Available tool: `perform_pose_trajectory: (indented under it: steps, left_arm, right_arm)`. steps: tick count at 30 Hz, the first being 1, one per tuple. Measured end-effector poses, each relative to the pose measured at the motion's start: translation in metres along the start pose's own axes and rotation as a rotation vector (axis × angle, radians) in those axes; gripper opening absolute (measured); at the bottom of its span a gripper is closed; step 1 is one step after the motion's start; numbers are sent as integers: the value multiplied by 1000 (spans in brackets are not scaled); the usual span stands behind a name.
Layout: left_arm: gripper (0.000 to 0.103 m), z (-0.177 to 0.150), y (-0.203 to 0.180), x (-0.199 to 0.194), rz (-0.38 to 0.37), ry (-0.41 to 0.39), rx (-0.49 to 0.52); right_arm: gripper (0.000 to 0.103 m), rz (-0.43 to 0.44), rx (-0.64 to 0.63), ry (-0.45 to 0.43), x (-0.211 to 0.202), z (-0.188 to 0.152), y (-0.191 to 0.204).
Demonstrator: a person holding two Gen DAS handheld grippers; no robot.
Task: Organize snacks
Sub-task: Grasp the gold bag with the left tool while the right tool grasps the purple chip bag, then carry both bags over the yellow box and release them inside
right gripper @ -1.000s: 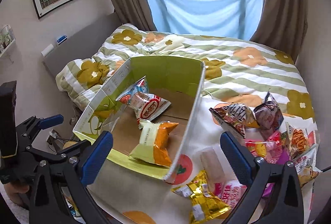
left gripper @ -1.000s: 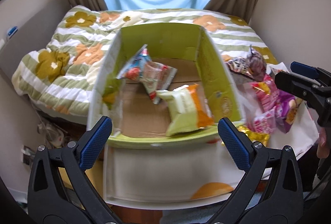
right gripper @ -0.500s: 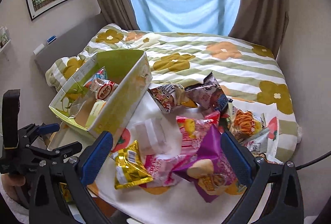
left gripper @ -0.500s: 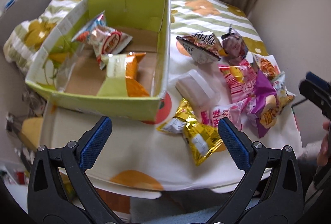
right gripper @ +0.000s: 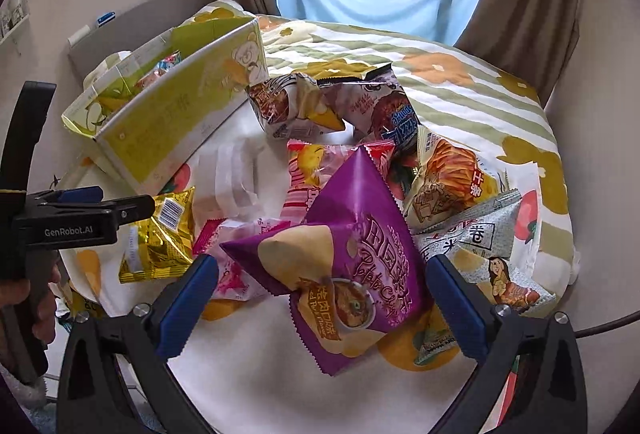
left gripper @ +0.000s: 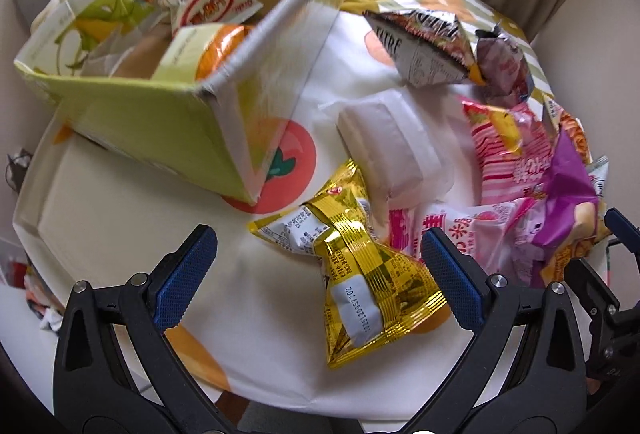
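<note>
Behind my claws is a bed (right gripper: pixel 460 81) with a flower blanket, and a window with blue cloth. Closer in, a white cloth (left gripper: pixel 248 318) with fruit pictures covers the table.

My left claw (left gripper: pixel 318 276) is wide open and holds nothing. A gold bag (left gripper: pixel 360 274) lies right between its tips, a bit toward the right tip. Past the gold bag sits a white pack (left gripper: pixel 384 149). Up and to the left of this claw is the green box (left gripper: pixel 160 113), which already has a few snacks inside. I think the gold bag goes into the box next.

My right claw (right gripper: pixel 320 300) is wide open too, with nothing in it. A purple chip bag (right gripper: pixel 352 254) lies between its tips. Behind it is a heap of other bags: a pink one (right gripper: pixel 316 169), an orange one (right gripper: pixel 448 177) and a grey one (right gripper: pixel 472 238). The box is far off to the left of this claw.

Some things could go wrong. The gold bag is shiny and puffy, so it may slip out if I pinch only a corner. If I go too low, I may grab the cloth as well and drag the whole pile. The pink bags lie right by the left claw's right tip, so I might catch one by mistake. My two claws are also near each other, so they could bump. The box wall is tall, so a low lift could knock it.
</note>
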State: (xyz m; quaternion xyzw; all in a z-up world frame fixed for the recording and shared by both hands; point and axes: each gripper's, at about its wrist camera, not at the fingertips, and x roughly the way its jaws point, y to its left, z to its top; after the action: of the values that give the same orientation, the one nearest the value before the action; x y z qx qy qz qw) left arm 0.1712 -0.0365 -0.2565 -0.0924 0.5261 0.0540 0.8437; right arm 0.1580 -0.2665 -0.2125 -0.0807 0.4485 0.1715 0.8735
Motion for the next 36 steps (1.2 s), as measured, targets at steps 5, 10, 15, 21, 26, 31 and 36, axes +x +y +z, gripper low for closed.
perform_pose_trajectory:
  steps: [5,10,15,21,26,31,36]
  left_arm:
    - [96,0,-1,18,-9,17,-21]
    - [84,0,-3,34,-4,45,-18]
    - [65,0,0,39,-8,69,-13]
    - [43,-8,-2,47,2,98,25]
    - [41,-7,-1,48,-11,102,32]
    - [40,-8,4,44,-16,99,51]
    - [40,-11,2,27,-19,78,64]
  right_arm:
    - [103,-52,-95,36,23,-7,5]
    - [103,-112,-189,61,41,-15,13]
    - [103,-129,-210,62,51,-14,15]
    - [103,-145,-214,73,63,-16,16]
    - [90,-172,-211,74,63,-18,16]
    - [80,-172,-203,73,64,-18,16]
    - [71,-155,-167,68,55,-18,15]
